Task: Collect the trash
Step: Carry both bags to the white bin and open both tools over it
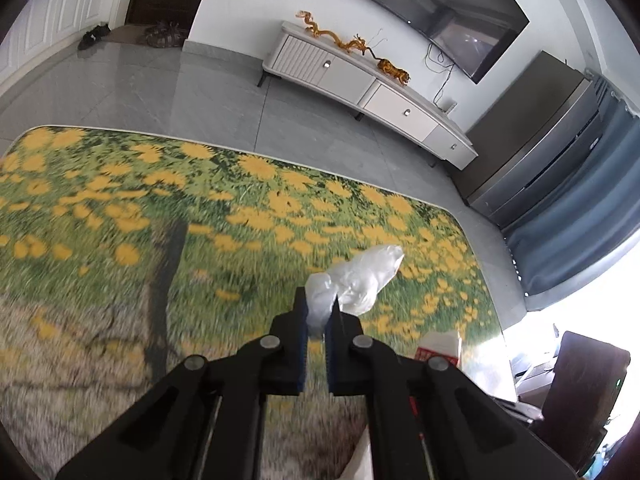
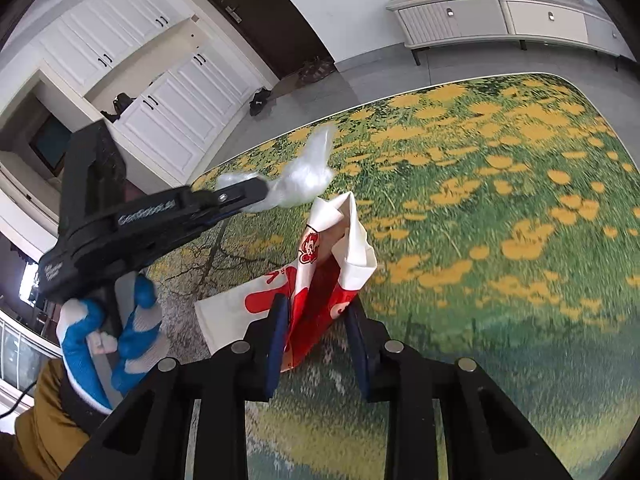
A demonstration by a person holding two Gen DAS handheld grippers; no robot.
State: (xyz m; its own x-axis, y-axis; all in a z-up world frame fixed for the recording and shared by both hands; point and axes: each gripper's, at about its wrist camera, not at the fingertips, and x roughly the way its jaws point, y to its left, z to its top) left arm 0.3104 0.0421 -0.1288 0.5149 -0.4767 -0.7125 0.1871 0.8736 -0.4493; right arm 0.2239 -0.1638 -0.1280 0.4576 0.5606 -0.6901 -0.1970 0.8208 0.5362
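Note:
My left gripper [image 1: 317, 307] is shut on a crumpled clear plastic wrapper [image 1: 356, 280] and holds it in the air above the flowered rug [image 1: 120, 216]. The left gripper [image 2: 262, 194] also shows in the right wrist view with the wrapper [image 2: 304, 176] just above the mouth of a red and white paper bag [image 2: 320, 272]. My right gripper [image 2: 316, 312] is closed on the bag's edge and holds it up with its mouth open. The top of the bag [image 1: 438, 348] peeks out at the lower right of the left wrist view.
A white TV cabinet [image 1: 360, 84] with golden figurines stands along the far wall under a television [image 1: 432, 8]. White cupboards [image 2: 132, 64] and a dark door [image 2: 256, 12] are at the left. Shoes [image 2: 258, 100] lie on the grey tiled floor.

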